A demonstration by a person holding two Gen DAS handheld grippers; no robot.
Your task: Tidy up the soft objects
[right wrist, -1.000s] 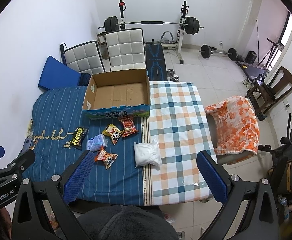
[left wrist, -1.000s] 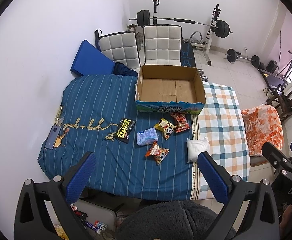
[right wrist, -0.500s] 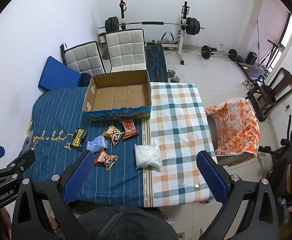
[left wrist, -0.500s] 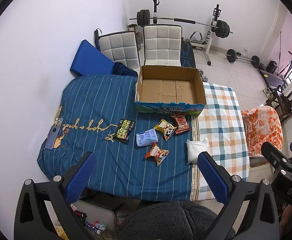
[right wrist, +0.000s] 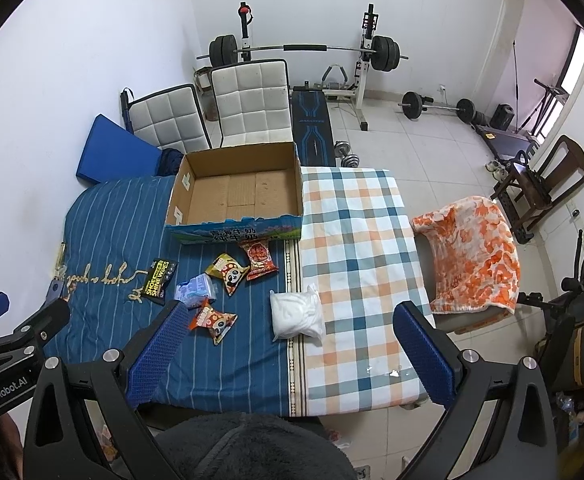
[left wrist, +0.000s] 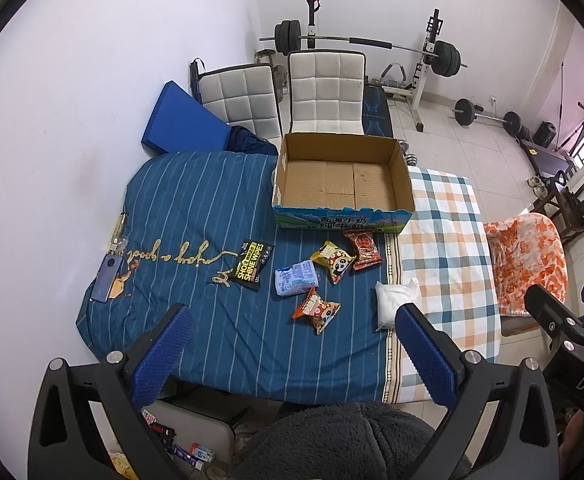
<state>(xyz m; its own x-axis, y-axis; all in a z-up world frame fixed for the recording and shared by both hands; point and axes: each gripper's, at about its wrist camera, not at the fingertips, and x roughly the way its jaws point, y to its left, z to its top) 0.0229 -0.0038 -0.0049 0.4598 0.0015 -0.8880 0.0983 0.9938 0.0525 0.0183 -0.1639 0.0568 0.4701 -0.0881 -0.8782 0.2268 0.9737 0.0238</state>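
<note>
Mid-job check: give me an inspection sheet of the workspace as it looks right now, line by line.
Surface: table under a striped blue cloth and a checked cloth.
Job's things: cardboard box empty; six soft packs lie in front of it, among them a white bag and a wipes pack.
Clutter: phone at the left edge.
Grippers: left claw and right claw open, holding nothing.
Cables: nothing seen.
Surroundings: two white chairs, barbell rack.

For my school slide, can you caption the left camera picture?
Open left gripper hovers above snack packets and an empty cardboard box on the bed.
</note>
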